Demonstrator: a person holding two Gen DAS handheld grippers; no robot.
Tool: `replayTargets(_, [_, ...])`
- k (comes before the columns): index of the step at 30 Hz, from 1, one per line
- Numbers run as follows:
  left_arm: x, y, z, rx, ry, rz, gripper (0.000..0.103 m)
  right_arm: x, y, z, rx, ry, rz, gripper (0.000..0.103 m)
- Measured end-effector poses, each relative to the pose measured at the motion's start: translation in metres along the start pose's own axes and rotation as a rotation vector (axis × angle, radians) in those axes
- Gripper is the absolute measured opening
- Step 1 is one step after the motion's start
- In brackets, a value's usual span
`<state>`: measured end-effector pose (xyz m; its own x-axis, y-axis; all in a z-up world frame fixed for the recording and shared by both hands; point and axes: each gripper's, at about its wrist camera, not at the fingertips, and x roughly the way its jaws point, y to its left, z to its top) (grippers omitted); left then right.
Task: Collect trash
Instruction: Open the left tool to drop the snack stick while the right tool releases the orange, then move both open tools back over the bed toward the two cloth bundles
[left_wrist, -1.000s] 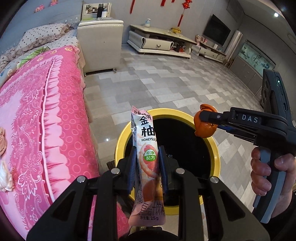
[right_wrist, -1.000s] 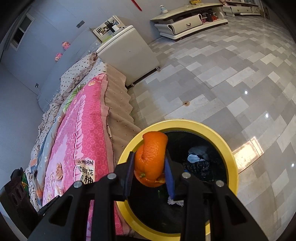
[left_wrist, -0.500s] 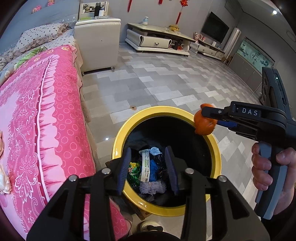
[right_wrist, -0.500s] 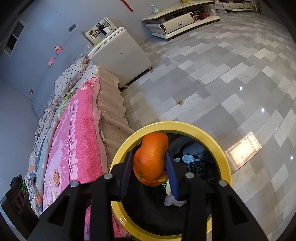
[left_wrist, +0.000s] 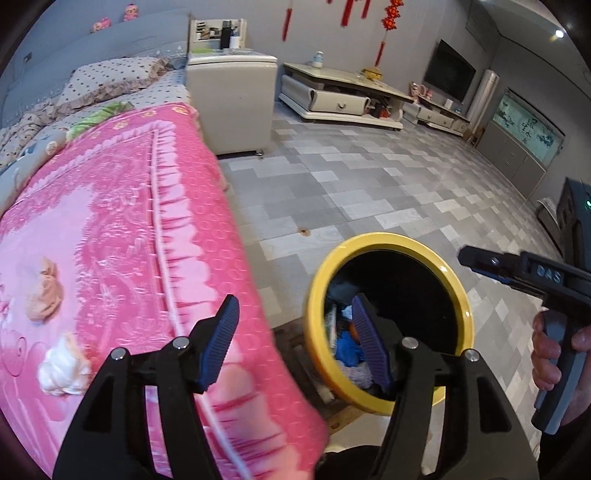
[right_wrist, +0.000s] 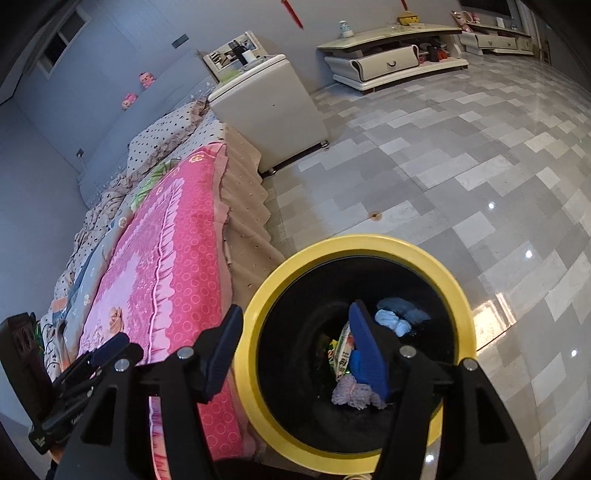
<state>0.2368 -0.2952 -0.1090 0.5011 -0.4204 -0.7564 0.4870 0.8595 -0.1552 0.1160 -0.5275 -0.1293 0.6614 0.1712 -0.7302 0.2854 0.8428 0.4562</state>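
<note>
A yellow-rimmed black trash bin (left_wrist: 314, 291) stands on the floor beside the bed; it also shows in the right wrist view (right_wrist: 436, 266). Inside lie a snack packet (right_wrist: 343, 350), blue and purple wads and a bit of orange peel (left_wrist: 353, 329). My left gripper (left_wrist: 295, 334) is open and empty, over the gap between bed edge and bin. My right gripper (right_wrist: 295, 343) is open and empty above the bin's left rim; it also shows at the right of the left wrist view (left_wrist: 467, 255). Crumpled tissues (left_wrist: 61, 371) lie on the pink bedspread (left_wrist: 110, 229).
A white bedside cabinet (left_wrist: 236, 103) stands past the bed's head. A low TV stand (left_wrist: 340, 99) runs along the far wall. Grey tiled floor (right_wrist: 461, 155) spreads to the right of the bin. A tan bed skirt (right_wrist: 247, 236) hangs next to the bin.
The left gripper dropped the snack packet into the bin, opened wide and swung left toward the bed. The right gripper opened and the orange peel fell into the bin.
</note>
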Motion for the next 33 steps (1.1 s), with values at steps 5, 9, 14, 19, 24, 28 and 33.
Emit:
replayTargets(5, [-0.018,0.047,0.003,-0.038,-0.026,0.067,0.062,0.004,0.042,-0.015,-0.085,0.029,0.055,0.059])
replayTargets(9, [-0.03,0.086,0.005,-0.063,-0.04,0.133,0.063,0.014,0.083,-0.027,-0.154,0.068,0.107,0.063])
replayTargets(14, [-0.039,0.141,0.006,-0.109,-0.047,0.205,0.063,0.031,0.135,-0.044,-0.255,0.113,0.161,0.065])
replayTargets(19, [-0.047,0.192,0.003,-0.169,-0.055,0.259,0.063,0.054,0.181,-0.064,-0.357,0.169,0.215,0.069])
replayTargets(24, [-0.045,0.228,-0.002,-0.199,-0.042,0.281,0.063,0.077,0.224,-0.083,-0.46,0.225,0.248,0.07])
replayTargets(28, [-0.035,0.248,-0.009,-0.208,-0.023,0.298,0.063,0.093,0.248,-0.094,-0.52,0.262,0.268,0.071])
replayTargets(33, [-0.024,0.266,-0.017,-0.218,-0.003,0.279,0.063,0.11,0.274,-0.103,-0.569,0.285,0.29,0.076])
